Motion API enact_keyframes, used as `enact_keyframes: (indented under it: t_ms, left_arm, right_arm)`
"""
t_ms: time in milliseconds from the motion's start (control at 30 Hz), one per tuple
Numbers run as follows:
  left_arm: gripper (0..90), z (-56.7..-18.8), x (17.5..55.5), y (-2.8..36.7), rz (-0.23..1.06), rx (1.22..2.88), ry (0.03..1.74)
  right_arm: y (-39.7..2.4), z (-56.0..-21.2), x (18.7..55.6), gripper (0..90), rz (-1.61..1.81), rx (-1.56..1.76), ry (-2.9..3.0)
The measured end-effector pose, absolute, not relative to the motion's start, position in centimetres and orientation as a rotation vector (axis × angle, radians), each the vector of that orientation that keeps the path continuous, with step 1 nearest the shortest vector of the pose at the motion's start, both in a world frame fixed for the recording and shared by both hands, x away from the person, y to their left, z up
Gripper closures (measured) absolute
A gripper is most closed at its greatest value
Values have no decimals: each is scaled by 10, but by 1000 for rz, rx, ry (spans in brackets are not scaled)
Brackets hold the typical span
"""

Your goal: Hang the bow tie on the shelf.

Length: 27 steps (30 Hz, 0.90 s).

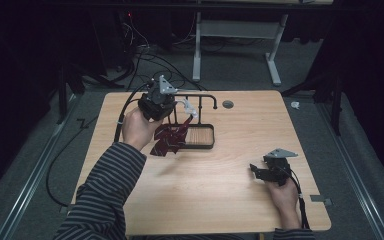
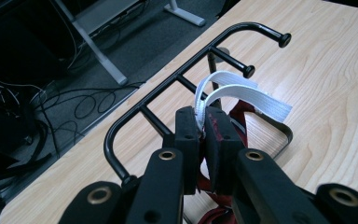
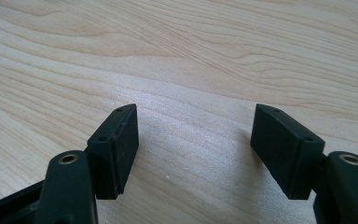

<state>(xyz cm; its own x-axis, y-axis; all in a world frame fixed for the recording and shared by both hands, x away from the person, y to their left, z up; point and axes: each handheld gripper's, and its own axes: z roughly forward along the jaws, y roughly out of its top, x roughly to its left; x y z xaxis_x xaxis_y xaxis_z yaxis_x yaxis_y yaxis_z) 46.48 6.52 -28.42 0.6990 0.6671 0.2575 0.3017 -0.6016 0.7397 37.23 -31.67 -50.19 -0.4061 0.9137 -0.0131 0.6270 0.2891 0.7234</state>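
The high view is dim, its corners and left and right edges falling to near black, with the table (image 1: pixel 220 165) lit evenly from above and shadows soft. Both gripper views are brighter; the near jaws at their bottom edges look slightly blurred.

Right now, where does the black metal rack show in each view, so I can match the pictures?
High view: the black rack stands at the table's far left-centre, just beyond the left gripper.
Left gripper view: it runs diagonally from lower left to upper right, behind the white strap.
Right gripper view: not in it.
Shared landmark: the wooden tabletop.
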Motion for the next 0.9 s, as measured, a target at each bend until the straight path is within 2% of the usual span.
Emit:
enact_keyframes:
  t_ms: [900]
  left_arm:
    - [843,-297,505,46,687,2222,816]
  right_arm:
    - [-317,-502,372,335,905,1377,2138]
